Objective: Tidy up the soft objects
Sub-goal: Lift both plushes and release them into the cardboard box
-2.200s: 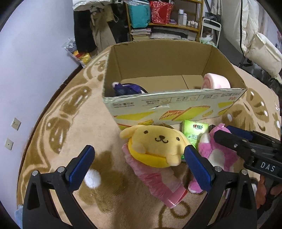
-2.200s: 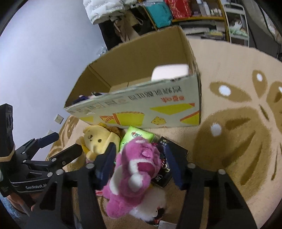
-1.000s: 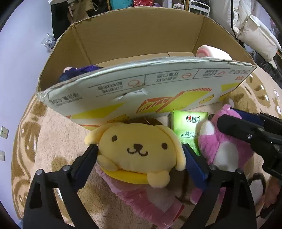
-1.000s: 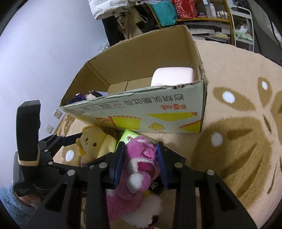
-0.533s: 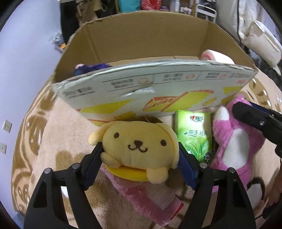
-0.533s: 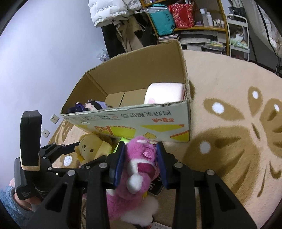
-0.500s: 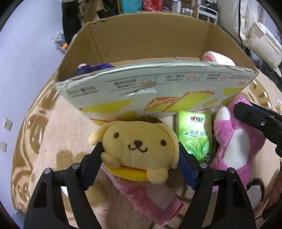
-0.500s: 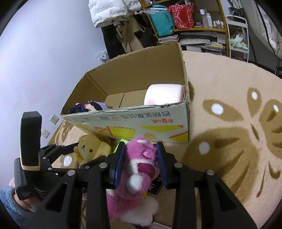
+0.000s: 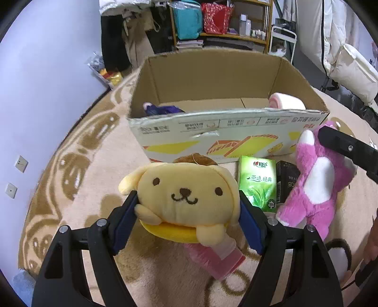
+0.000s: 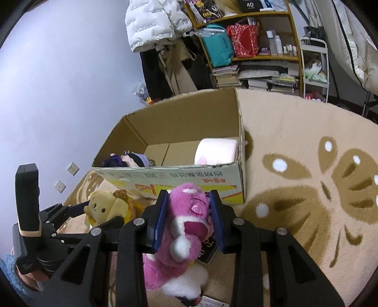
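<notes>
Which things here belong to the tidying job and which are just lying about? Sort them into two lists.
Part of the job:
- yellow dog plush, gripped in the left gripper
- pink bear plush, gripped in the right gripper
- cardboard box
- pink roll pillow and dark-haired doll, inside the box

Lying about:
- green tissue pack
- black carton
- white jacket
- shelf

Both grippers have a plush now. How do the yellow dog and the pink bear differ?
The yellow dog plush is round and squat, face toward the left wrist camera; the pink bear plush is long, its body dangling below the fingers. The left gripper spans the dog's wide head; the right gripper squeezes the bear's narrower head. Both are held in front of the cardboard box, not yet inside.
</notes>
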`<state>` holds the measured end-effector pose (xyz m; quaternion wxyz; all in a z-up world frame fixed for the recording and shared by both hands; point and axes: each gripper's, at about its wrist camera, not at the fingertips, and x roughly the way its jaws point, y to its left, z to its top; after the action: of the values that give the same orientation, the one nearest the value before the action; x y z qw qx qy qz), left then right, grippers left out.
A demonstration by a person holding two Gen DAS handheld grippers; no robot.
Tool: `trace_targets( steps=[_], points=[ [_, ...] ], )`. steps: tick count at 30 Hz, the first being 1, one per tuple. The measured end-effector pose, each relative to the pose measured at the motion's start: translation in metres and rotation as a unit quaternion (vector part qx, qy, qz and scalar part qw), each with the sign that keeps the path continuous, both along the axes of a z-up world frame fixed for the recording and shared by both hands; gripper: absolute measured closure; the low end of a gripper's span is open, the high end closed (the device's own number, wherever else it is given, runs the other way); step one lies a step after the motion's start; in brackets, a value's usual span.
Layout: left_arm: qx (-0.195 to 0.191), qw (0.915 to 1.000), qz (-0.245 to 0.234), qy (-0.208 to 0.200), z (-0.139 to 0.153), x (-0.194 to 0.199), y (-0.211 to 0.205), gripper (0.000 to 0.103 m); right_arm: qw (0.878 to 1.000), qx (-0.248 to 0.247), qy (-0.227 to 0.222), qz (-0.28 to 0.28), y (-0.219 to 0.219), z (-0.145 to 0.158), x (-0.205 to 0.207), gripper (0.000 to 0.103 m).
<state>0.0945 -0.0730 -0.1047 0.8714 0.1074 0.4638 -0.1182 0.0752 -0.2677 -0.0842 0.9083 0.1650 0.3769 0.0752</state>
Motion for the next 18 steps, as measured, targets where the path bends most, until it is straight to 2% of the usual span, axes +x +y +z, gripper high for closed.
trace_targets(
  steps=[7,13,18],
  points=[
    [-0.006,0.9994,0.009,-0.033,0.033,-0.015,0.004,0.025,0.999,-0.011,-0.034,0.0,0.003,0.026,-0.012,0.067],
    [-0.007,0.9957,0.01,-0.092,0.074,-0.026,0.009,0.025,0.997,-0.026,-0.073,-0.003,0.004,0.056,-0.014,0.067],
    [0.002,0.9907,0.008,-0.136,0.096,-0.026,0.011,0.024,0.995,-0.042,-0.092,-0.004,0.004,0.073,-0.008,0.067]
  ],
)
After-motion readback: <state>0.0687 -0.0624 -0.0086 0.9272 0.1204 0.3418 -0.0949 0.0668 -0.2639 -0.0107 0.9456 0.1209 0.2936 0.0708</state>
